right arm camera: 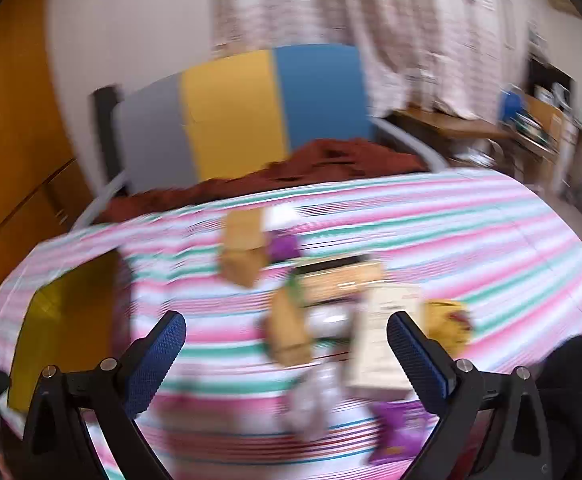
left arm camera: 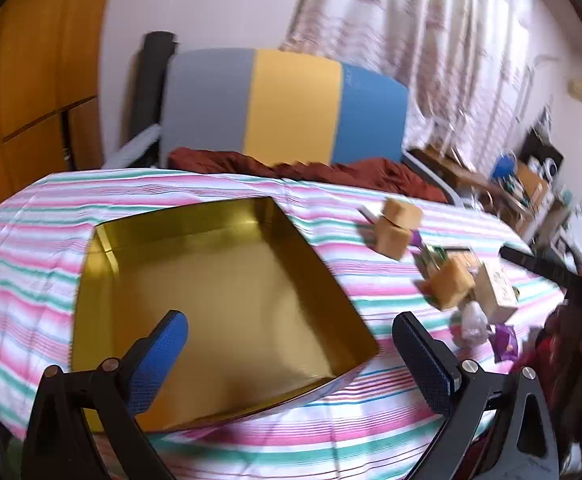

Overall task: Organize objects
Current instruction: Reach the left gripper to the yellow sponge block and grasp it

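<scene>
Left wrist view: left claw [left arm camera: 291, 356] hangs wide apart and empty over the gold tin [left arm camera: 219, 300], which sits bare on the striped desk [left arm camera: 31, 240]. Right wrist view, pretty blurry: right claw [right arm camera: 287, 356] spread wide too, holding nothing, above the pile of small boxes [right arm camera: 291, 336]. Looks like the very start; next it needs to drop and clamp one box.

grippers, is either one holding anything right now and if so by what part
Nothing is held. The left gripper hangs open above the gold tin, and the right gripper hangs open above the blurred pile of small boxes.
</scene>
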{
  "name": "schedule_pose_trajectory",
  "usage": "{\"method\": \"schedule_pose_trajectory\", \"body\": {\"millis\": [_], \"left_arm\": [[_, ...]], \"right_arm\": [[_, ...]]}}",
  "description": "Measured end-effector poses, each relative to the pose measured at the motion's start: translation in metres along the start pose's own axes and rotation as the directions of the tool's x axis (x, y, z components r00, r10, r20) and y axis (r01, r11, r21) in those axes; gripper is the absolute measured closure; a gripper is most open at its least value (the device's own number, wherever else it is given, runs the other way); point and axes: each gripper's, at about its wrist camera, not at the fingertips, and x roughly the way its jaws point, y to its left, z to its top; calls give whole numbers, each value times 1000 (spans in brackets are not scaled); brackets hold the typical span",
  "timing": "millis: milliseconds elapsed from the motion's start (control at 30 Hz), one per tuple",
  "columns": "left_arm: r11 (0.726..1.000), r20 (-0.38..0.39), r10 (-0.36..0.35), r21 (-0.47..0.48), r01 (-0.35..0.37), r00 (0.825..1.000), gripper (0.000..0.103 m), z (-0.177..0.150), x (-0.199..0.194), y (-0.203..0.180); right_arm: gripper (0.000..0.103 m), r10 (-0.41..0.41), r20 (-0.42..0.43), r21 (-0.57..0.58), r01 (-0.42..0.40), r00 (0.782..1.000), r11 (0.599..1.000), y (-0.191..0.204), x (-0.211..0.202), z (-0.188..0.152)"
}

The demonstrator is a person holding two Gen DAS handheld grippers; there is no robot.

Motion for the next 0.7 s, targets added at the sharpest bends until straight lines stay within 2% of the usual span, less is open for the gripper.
{"method": "schedule_pose_trajectory", "body": {"millis": [167, 233, 333, 400, 533, 700], "left_arm": [[996, -51, -61, 65, 64, 997, 0, 9, 22, -34], [993, -101, -99, 60, 105, 990, 0, 11, 35, -47], [989, -138, -103, 93, 116, 985, 0, 14, 53, -67], [984, -157, -134, 93, 150, 978, 0, 15, 63, -79], [971, -180, -193, 110, 214, 965, 0, 25, 84, -111], [949, -220, -215, 183, 257, 951, 0, 27, 116, -151]], "right_arm": [[0, -60, 21, 148, 56, 998, 987, -59, 9, 15], [0, -77, 36, 190, 69, 996, 979, -70, 12, 15], [0, -90, 57, 256, 73, 994, 964, -87, 17, 8], [0, -68, 38, 311, 53, 997, 949, -97, 23, 5], [0, -47, 59, 369, 22, 997, 929, -106, 20, 3], [0, -7, 64, 436, -22, 998, 900, -118, 22, 1]]}}
